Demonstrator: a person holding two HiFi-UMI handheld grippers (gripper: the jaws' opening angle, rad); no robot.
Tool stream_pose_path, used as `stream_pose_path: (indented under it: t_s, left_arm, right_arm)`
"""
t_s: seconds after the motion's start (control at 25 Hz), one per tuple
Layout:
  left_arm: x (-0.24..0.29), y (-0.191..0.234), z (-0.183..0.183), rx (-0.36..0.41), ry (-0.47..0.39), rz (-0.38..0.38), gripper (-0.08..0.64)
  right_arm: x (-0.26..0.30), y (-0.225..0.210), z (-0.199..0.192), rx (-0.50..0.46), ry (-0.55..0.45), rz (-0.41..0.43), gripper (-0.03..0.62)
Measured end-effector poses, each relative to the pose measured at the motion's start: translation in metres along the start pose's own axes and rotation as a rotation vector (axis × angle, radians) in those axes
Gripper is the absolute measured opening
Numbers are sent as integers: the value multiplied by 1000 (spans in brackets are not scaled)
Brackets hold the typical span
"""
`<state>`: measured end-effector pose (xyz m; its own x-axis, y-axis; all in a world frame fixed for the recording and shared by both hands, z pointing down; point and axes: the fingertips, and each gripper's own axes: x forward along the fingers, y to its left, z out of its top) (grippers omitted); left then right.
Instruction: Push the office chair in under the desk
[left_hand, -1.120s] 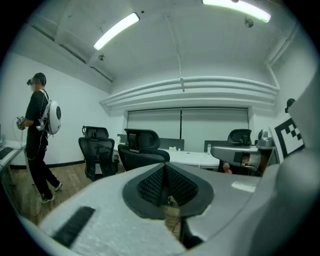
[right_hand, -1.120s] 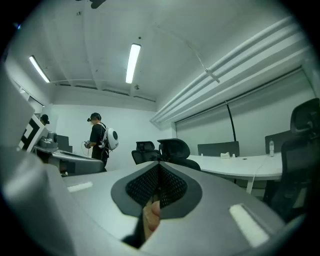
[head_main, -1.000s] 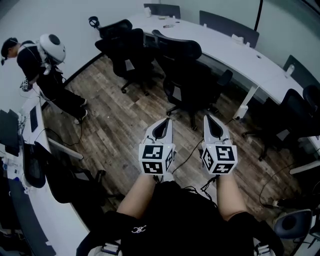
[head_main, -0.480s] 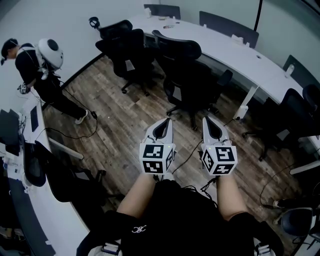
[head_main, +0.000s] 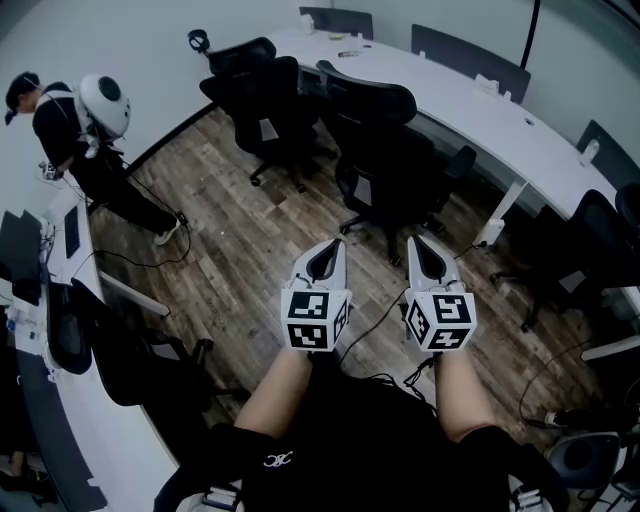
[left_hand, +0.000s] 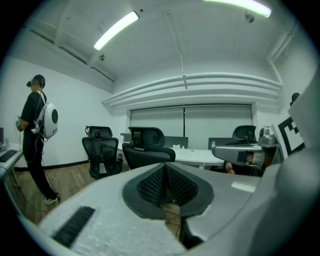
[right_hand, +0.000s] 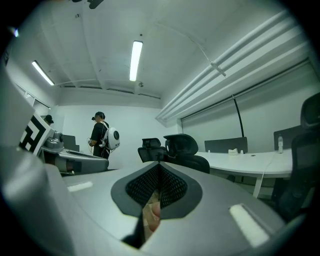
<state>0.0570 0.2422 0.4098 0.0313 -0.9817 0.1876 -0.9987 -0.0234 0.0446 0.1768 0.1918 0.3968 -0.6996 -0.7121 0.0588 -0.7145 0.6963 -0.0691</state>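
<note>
In the head view, the left gripper (head_main: 327, 246) and the right gripper (head_main: 419, 242) were held side by side over the person's lap, pointing forward, each with its jaws pressed together and nothing between them. Ahead of them and apart from both, the black mesh-backed office chair (head_main: 380, 150) stood on the brown wood-plank floor (head_main: 225, 235), close to the near edge of the long white curved desk (head_main: 470, 100). A second black office chair (head_main: 262, 100) stood just to its left. At the far left stood a person in black with a round white backpack (head_main: 85, 125).

In the left gripper view, the two grey jaws met in a closed seam, their dark ribbed pads together and empty. Beyond them the black mesh-backed office chair rose in front of the desk, the second chair to its left and the person further left.

In the right gripper view, the jaws were likewise closed on nothing. The office chair showed just above them, with the desk stretching away to the right.
</note>
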Motion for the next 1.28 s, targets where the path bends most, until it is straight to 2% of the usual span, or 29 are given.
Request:
stream_pose_path:
  t_s: [0.64,1.28]
  left_arm:
    - [134,94,20,-34,10,-58,9]
    - [260,191,60,10,32,-174,9]
  right_arm:
    - [140,-30,-6,-20,49,-62,6]
    - [276,-63,9,0,73,-179,6]
